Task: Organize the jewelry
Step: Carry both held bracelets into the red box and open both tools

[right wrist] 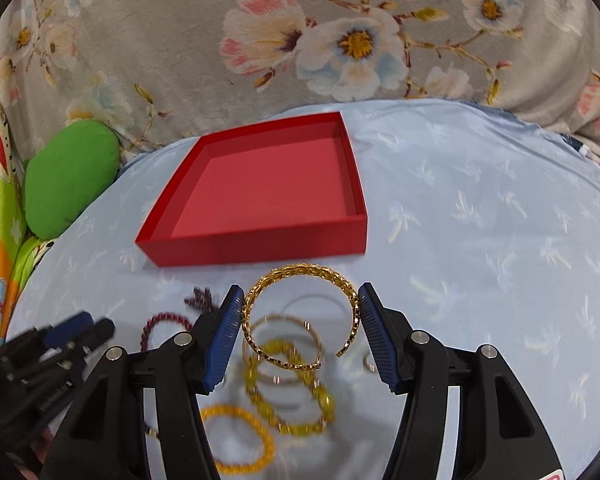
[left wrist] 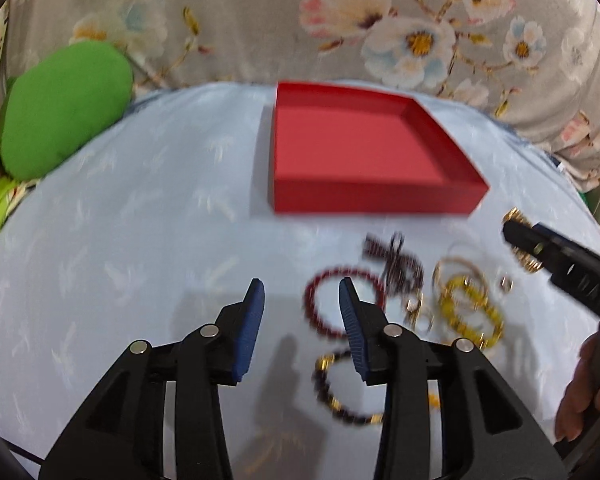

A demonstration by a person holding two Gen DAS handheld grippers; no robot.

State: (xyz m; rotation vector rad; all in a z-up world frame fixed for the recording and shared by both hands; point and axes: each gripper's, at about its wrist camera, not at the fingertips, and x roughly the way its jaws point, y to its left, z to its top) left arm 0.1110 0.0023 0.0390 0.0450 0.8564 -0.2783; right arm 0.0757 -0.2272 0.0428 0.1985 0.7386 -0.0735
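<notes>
The gold cuff bangle, an open ring of woven chain-like links with a gap at its near right end, is clamped across its width between the blue pads of the right gripper, which presses on its two outer sides and carries it clear of the cloth, just short of the red tray. Holding it by the sides keeps the ring lying flat and its gap free, which should let it drop straight into the tray when released. The tray itself is a shallow square box with low walls and nothing inside it, so the sorting appears to be at its beginning. Below and behind the held cuff the remaining jewellery lies heaped on the pale blue cloth: a yellow beaded bracelet, an orange-yellow beaded ring, thin plain bangles, and a dark red beaded bracelet. The left gripper hangs over this heap with its jaws parted and nothing between them, its right pad in front of the dark red bracelet, probably lining up for the next pick; a dark bracelet with gold beads lies just below it. A green cushion and a grey floral blanket border the cloth behind.
</notes>
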